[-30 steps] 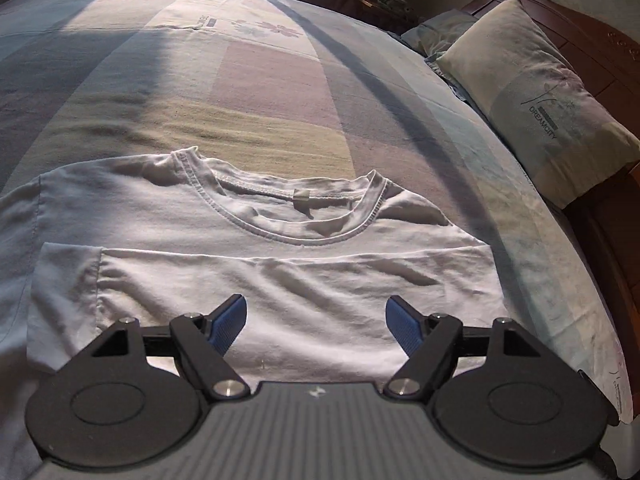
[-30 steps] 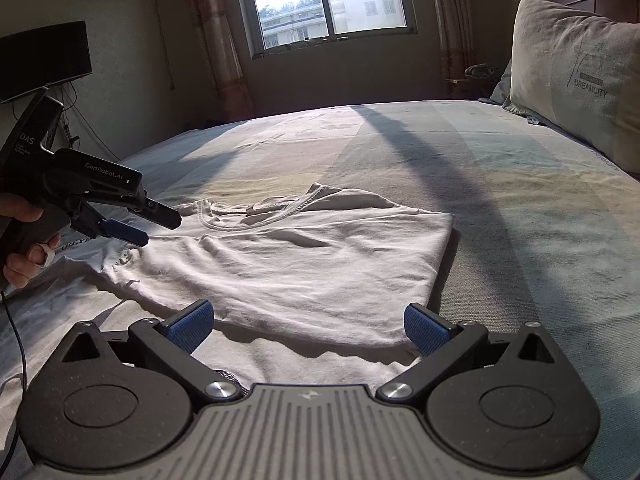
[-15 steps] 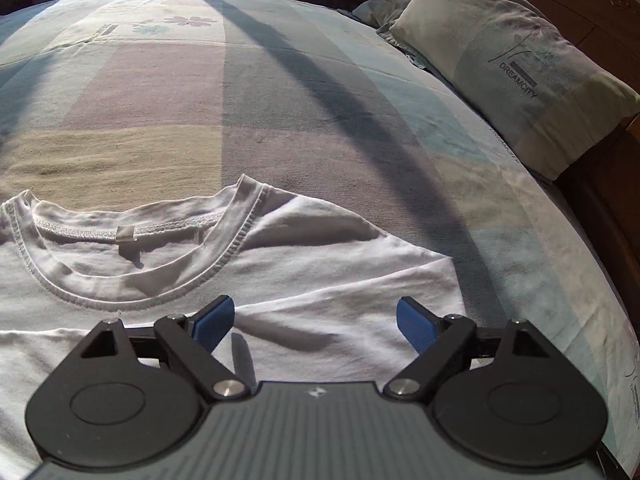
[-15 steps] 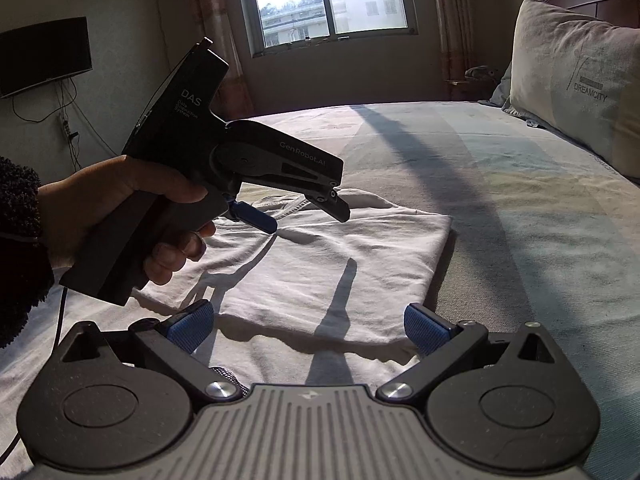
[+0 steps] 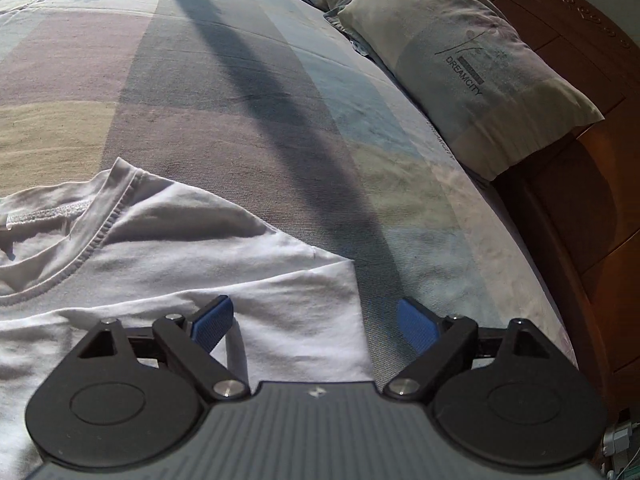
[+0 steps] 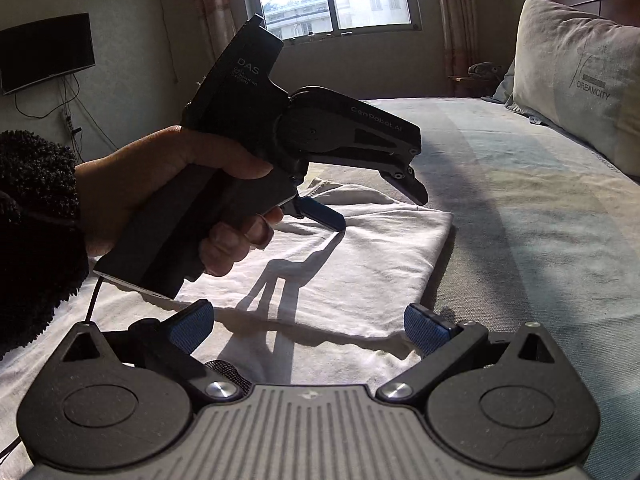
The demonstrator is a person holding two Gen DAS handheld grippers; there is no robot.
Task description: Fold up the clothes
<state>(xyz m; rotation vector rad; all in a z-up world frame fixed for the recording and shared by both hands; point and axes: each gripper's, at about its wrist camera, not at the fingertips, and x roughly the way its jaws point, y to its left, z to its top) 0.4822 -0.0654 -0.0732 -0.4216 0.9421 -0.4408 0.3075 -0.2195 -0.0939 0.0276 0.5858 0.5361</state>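
White T-shirt (image 5: pixel 224 280) lies part-folded on the bed (image 5: pixel 248 120), one side turned in, collar showing. My left claw (image 5: pixel 316 320) hangs spread and empty over its right edge; right claw (image 6: pixel 308 326) likewise, near the lower fold. Mid-fold, I judge: next, pinch an edge cleanly.

Shirt (image 5: pixel 224 268) lies flat on the bed (image 5: pixel 248 92), its side edge running between the left gripper (image 5: pixel 314 322) fingers, so one finger (image 5: pixel 210 322) sits over cloth and the other over bare bed. Pillow (image 5: pixel 472 64) is way ahead and right of those fingers, against the headboard (image 5: pixel 592 184). In the right view, the hand (image 6: pixel 160 196) holds the left gripper above the shirt, ahead-left of the right gripper (image 6: pixel 306 328).
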